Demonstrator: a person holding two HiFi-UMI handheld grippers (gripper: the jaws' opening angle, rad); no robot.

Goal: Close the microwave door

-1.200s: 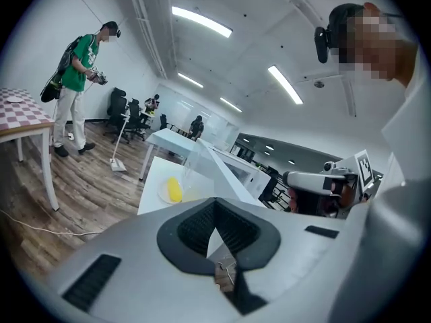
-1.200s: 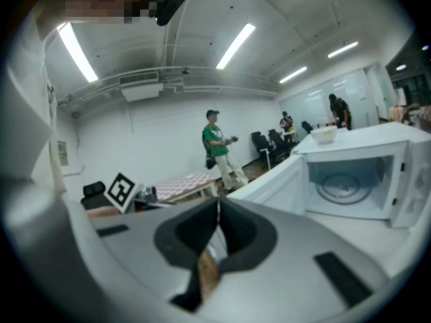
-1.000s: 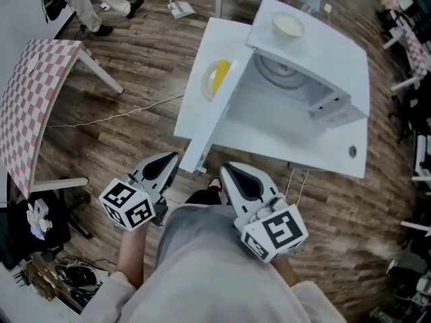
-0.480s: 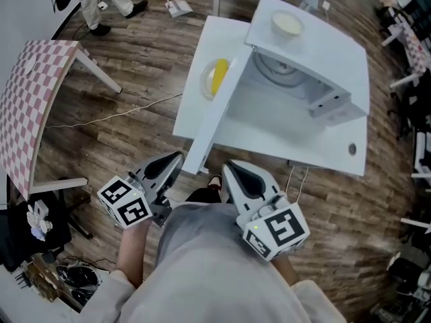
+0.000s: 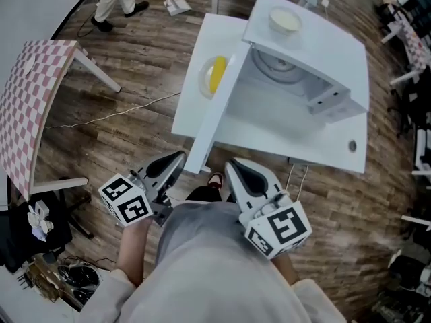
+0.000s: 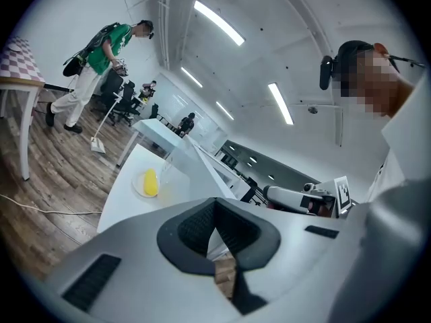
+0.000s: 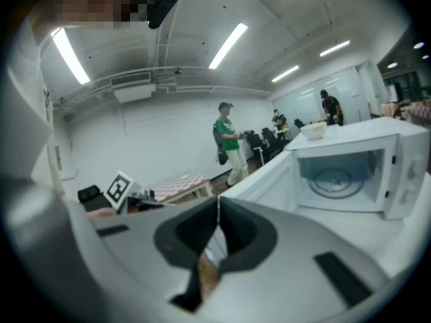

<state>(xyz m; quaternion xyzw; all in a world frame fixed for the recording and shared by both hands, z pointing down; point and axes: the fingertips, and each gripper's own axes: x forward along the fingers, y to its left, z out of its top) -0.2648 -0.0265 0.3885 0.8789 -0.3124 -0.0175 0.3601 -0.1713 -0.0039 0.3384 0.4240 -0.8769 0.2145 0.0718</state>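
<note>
Wood floor underfoot, white table [image 5: 190, 110] with microwave [image 5: 323, 39], door [image 5: 217, 112] wide open; left gripper [image 5: 178, 157] and right gripper [image 5: 229, 163] off its near edge, jaws pressed together, empty.

An open-plan office or test room was pictured, marked by ceiling strip lights [image 7: 229, 44], a wood-plank floor [image 5: 128, 73], black office chairs [image 6: 124, 106], a white table [image 5: 192, 110] and a loose cable [image 5: 114, 116] trailed across the floor.
</note>
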